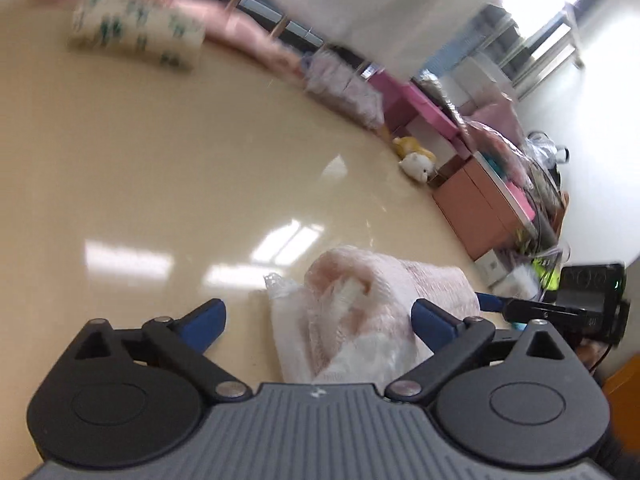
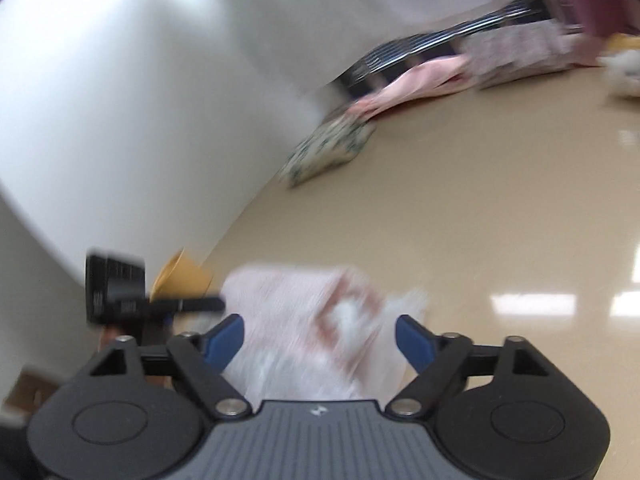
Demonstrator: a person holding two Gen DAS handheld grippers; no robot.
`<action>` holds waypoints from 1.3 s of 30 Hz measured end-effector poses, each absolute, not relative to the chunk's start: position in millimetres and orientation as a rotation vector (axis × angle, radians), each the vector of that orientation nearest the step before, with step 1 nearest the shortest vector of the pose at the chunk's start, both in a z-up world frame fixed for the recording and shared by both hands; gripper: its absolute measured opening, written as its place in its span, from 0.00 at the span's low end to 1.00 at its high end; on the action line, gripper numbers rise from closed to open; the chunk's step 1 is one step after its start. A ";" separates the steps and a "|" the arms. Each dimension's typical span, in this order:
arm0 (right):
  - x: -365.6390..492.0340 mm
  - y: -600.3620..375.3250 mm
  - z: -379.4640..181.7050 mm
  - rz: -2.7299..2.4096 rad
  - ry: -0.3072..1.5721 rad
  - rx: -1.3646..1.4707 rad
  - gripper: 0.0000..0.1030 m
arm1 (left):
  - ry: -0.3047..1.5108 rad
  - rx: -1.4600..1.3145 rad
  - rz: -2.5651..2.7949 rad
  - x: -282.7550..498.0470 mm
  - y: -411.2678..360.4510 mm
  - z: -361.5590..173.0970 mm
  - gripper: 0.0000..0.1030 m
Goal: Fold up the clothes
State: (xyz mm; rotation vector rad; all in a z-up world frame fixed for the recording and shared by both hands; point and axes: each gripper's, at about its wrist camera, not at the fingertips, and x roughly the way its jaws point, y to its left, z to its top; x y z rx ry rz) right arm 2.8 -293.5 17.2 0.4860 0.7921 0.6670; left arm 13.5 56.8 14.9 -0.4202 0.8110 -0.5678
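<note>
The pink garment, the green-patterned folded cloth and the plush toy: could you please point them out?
pink garment [image 1: 360,312], left wrist view, its bunched middle between the open fingers.
green-patterned folded cloth [image 1: 136,32], left wrist view, its top face.
plush toy [image 1: 416,160], left wrist view, its white head.

Folded garment [image 1: 372,312] on table [image 1: 160,184], between left tongs [image 1: 318,320] fingers; patterned bundle [image 1: 136,32] at far edge.
</note>
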 end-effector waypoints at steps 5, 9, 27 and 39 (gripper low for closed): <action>17.7 -276.7 -10.0 0.599 0.872 0.551 0.56 | 0.832 -0.468 -0.535 27.7 52.7 9.2 0.62; 20.0 -283.6 -10.6 0.558 0.906 0.639 0.56 | 0.849 -0.543 -0.493 26.9 62.5 9.3 0.73; 39.7 -239.1 40.5 0.674 0.809 0.688 0.17 | 0.746 -0.773 -0.605 54.3 120.8 48.6 0.22; 314.6 -123.1 96.9 0.746 0.812 0.743 0.17 | 0.762 -0.866 -0.257 263.0 242.2 120.4 0.22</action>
